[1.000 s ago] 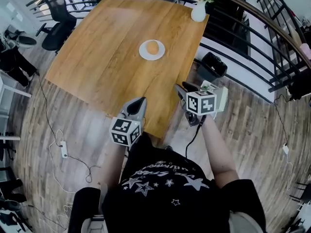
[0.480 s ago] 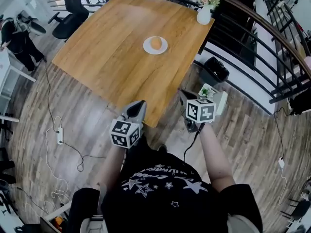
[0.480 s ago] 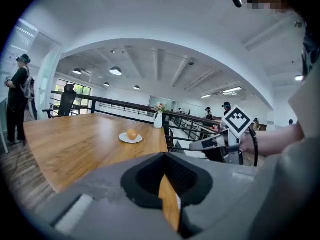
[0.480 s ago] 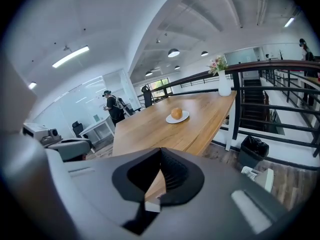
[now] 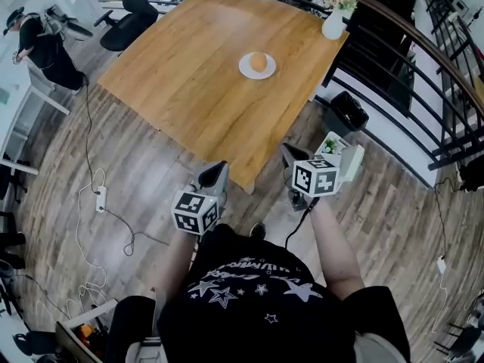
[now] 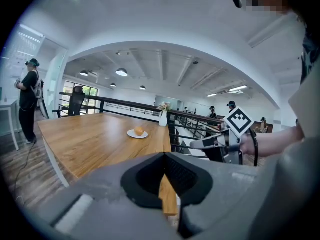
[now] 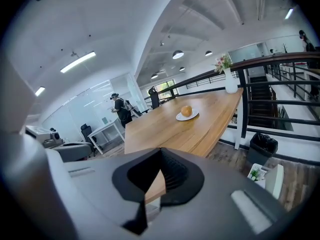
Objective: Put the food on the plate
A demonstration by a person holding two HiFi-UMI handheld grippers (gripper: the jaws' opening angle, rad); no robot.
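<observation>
The food (image 5: 259, 61), a round orange piece, sits on a small white plate (image 5: 245, 69) out on the wooden table (image 5: 197, 104), a little towards the far side and nearer the right edge. Nothing else shares the tabletop except a white vase (image 5: 333, 26) with flowers at the far right corner.

The person stands back from the table's near corner, on the plank floor, with both tools held low in front of the body and well apart from the plate. The left gripper (image 5: 214, 174) has its jaws pressed together with nothing between them, and its nose points across the near corner of the table. The right gripper (image 5: 293, 156) is closed up tight as well and empty, hanging just off the table's right edge over the floor.

Beyond the right edge a dark railing (image 5: 393, 74) runs along, with a black bin (image 5: 349, 113) at its foot. Over on the left another person in dark clothes (image 5: 47, 44) stands by a white desk, an office chair (image 5: 133, 20) waits near the far corner, and a white power strip (image 5: 100, 198) lies on the floor with its cable trailing.
</observation>
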